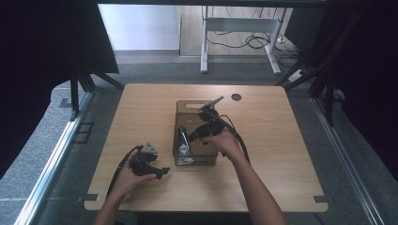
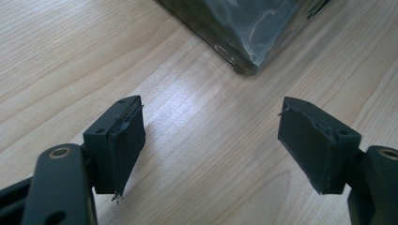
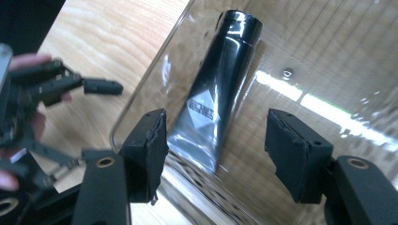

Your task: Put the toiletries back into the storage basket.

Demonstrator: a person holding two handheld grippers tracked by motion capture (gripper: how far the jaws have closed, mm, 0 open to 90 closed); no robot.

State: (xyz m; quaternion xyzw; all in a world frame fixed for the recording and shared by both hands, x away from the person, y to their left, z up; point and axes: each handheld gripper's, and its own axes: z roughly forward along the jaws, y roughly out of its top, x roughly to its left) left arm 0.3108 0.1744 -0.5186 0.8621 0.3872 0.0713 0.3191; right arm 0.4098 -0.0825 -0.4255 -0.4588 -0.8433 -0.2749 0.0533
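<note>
Item: wooden table (image 1: pixel 141 112), pale grain, rounded corners, a dark round hole (image 1: pixel 236 97) near its far right edge.

Item: clear smoky plastic bin (image 1: pixel 184 108), rectangular, standing at the table's middle, with a handle slot in its far wall. Its near corner reaches into the top of the left gripper view (image 2: pixel 244 65).

Item: black tube (image 3: pixel 220 79), glossy, with a round cap at one end and a flat crimped end at the other. It lies on the bin floor against the left wall, also seen from above (image 1: pixel 183 140).
Label: a pale diamond panel on the tube body carries print; the letters are too blurred to read.

Item: right gripper (image 3: pixel 216 150), held over the bin's open top by the person's right hand (image 1: pixel 225 140). Jaws spread wide, nothing between them; the tube lies below them, its crimped end in the gap. A grey plate on it juts toward the far edge.

Item: left gripper (image 2: pixel 211 140), held in the left hand (image 1: pixel 126 176) just above the bare tabletop, near-left of the bin and apart from it. Jaws spread wide and empty; pad edges look frayed.

Surroundings: grey carpet, a white desk frame (image 1: pixel 239 28) and loose cables beyond the table, black curtains at both sides.

Obscured: glare streaks on the bin walls blur its far interior.
</note>
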